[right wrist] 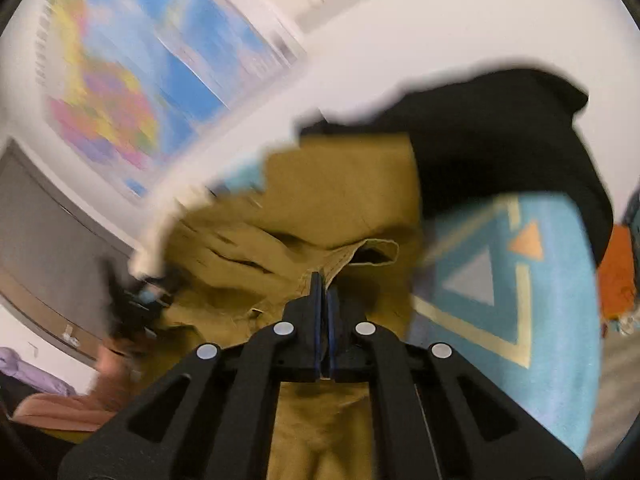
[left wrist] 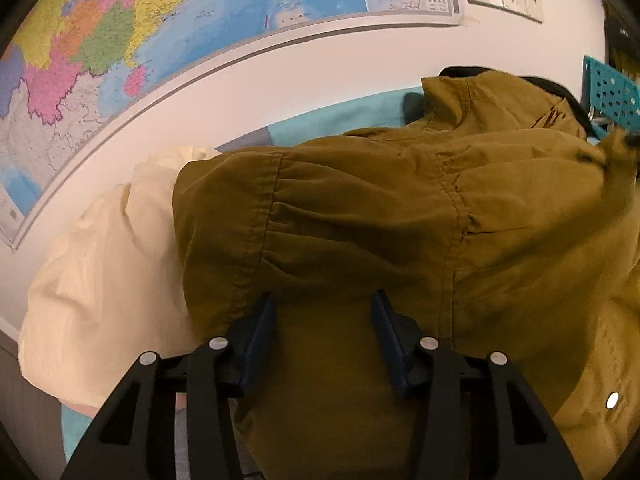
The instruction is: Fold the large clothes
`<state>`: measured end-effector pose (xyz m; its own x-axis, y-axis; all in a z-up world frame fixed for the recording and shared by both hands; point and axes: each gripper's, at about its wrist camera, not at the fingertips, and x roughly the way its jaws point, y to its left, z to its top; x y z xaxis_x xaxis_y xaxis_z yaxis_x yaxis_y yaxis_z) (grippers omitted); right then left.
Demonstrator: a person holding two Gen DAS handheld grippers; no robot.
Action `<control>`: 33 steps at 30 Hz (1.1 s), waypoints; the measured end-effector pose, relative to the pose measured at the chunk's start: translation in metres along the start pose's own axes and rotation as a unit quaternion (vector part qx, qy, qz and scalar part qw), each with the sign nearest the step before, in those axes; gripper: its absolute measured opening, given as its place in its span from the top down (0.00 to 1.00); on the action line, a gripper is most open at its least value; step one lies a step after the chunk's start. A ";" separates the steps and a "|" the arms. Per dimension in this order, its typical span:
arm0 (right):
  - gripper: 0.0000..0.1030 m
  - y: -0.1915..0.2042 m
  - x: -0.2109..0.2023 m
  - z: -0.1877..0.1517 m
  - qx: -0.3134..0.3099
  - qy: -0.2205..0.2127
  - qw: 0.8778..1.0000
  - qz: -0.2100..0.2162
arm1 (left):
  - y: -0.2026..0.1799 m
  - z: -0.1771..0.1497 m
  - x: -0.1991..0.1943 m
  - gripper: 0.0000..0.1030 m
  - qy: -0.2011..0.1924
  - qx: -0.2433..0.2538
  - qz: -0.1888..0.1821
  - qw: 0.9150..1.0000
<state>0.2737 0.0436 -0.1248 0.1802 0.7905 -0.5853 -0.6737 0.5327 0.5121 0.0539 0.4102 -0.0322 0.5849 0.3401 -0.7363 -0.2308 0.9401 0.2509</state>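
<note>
An olive-brown jacket [left wrist: 400, 208] lies bunched on a bed, filling most of the left wrist view. My left gripper [left wrist: 323, 300] is open, its blue-padded fingers spread just above the jacket's gathered cuff area, holding nothing. In the right wrist view the same jacket [right wrist: 340, 188] shows, and my right gripper [right wrist: 322, 280] is shut on a fold of its fabric near an open sleeve end. The left gripper [right wrist: 136, 304] appears blurred at the left of that view.
A cream garment [left wrist: 108, 248] lies left of the jacket. A black garment [right wrist: 500, 136] lies behind it. The bedsheet [right wrist: 500, 280] is light blue with triangle patterns. A wall map [left wrist: 140, 40] hangs behind, and a teal pegboard [left wrist: 612, 92] stands at the right.
</note>
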 end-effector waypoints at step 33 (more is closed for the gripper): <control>0.56 0.120 0.028 -0.011 -0.196 -0.008 0.980 -0.020 | 0.000 -0.013 -0.041 0.33 -0.040 -0.019 -0.028 0.999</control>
<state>0.1898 0.1267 -0.0865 0.2203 0.7779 -0.5885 -0.8888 0.4087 0.2075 0.0194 0.3961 -0.0104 0.6579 0.2885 -0.6957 -0.2245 0.9569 0.1845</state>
